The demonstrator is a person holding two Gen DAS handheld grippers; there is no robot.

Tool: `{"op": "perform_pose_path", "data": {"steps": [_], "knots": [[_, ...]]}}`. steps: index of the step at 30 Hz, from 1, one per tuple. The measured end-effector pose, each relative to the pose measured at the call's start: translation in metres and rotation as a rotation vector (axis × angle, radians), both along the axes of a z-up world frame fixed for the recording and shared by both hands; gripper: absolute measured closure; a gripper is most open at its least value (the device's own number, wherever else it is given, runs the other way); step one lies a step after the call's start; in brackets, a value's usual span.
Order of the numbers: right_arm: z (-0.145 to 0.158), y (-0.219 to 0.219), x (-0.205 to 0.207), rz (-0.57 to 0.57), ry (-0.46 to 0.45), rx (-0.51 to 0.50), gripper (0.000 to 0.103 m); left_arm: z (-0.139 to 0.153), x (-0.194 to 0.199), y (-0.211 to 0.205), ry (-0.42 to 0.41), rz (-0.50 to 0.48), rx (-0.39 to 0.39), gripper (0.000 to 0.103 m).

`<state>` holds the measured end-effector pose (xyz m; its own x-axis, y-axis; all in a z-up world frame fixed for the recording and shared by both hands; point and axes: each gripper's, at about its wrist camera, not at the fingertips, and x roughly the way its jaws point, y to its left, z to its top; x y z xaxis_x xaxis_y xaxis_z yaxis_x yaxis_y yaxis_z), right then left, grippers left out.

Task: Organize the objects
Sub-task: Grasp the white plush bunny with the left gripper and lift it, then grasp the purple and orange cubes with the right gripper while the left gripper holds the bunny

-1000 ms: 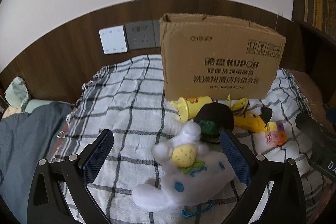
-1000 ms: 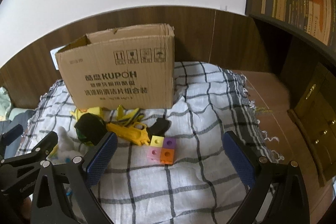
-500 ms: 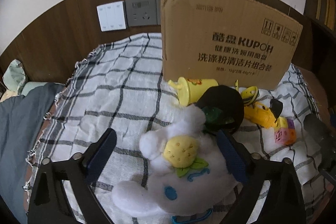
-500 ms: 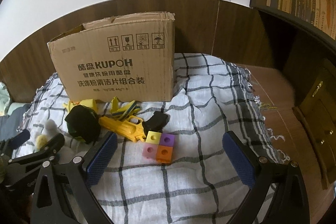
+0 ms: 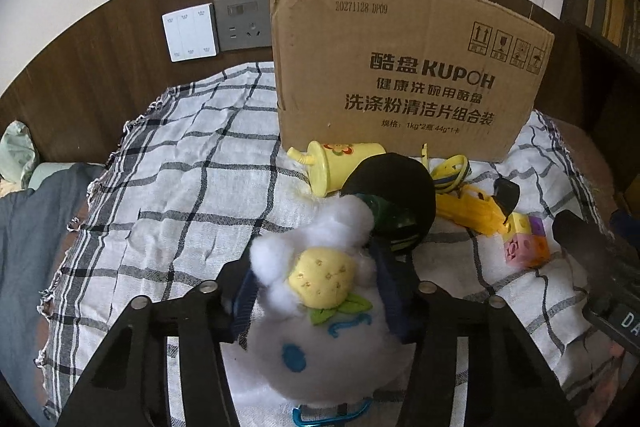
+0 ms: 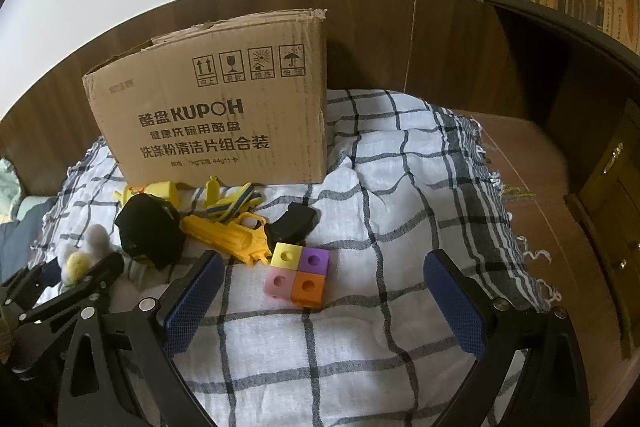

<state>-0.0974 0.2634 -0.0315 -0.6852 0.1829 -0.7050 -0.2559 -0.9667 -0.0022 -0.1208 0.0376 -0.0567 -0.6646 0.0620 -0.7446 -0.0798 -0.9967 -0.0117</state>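
Left wrist view: left gripper [image 5: 316, 291] clamped on plush toy [image 5: 320, 327].
Grasp step done; next, lift it into cardboard box [image 5: 404, 67]. Right gripper [image 6: 324, 303] wide open, empty.

Black hand-held gripper [image 6: 320, 301], blue pads [image 6: 456, 301]

1. A cardboard box [image 6: 216, 115] stands at the back of the cloth [image 6: 400, 187], against the wall panel.
2. A toy cup [image 5: 340, 163] lies just before the box, at its left.
3. A toy gun [image 6: 232, 235] lies right of the cap [image 6: 150, 231].
4. The block cluster [image 6: 298, 275] sits before the gun.
5. The plush toy [image 5: 320, 307] lies nearest, left of the blocks, between the left gripper's [image 5: 316, 291] pads.
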Motion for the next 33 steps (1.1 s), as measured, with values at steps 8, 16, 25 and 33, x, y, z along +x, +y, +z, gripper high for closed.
{"op": "perform_pose_path", "data": {"steps": [8, 16, 25, 33], "knots": [[0.004, 0.006, -0.001, -0.034, 0.013, -0.014, 0.003, 0.016, 0.009, -0.014, 0.068, 0.039, -0.012, 0.055], [-0.001, 0.009, -0.007, -0.057, -0.009, -0.031, 0.003, 0.029, 0.016, -0.022, 0.124, 0.065, -0.028, 0.055], [-0.028, 0.002, -0.027, -0.033, -0.111, -0.054, 0.028, 0.02, 0.015, -0.027, 0.096, 0.066, -0.019, 0.055], [-0.04, 0.005, -0.034, -0.022, -0.143, -0.093, 0.04, 0.017, 0.013, -0.027, 0.086, 0.053, -0.015, 0.055]]}}
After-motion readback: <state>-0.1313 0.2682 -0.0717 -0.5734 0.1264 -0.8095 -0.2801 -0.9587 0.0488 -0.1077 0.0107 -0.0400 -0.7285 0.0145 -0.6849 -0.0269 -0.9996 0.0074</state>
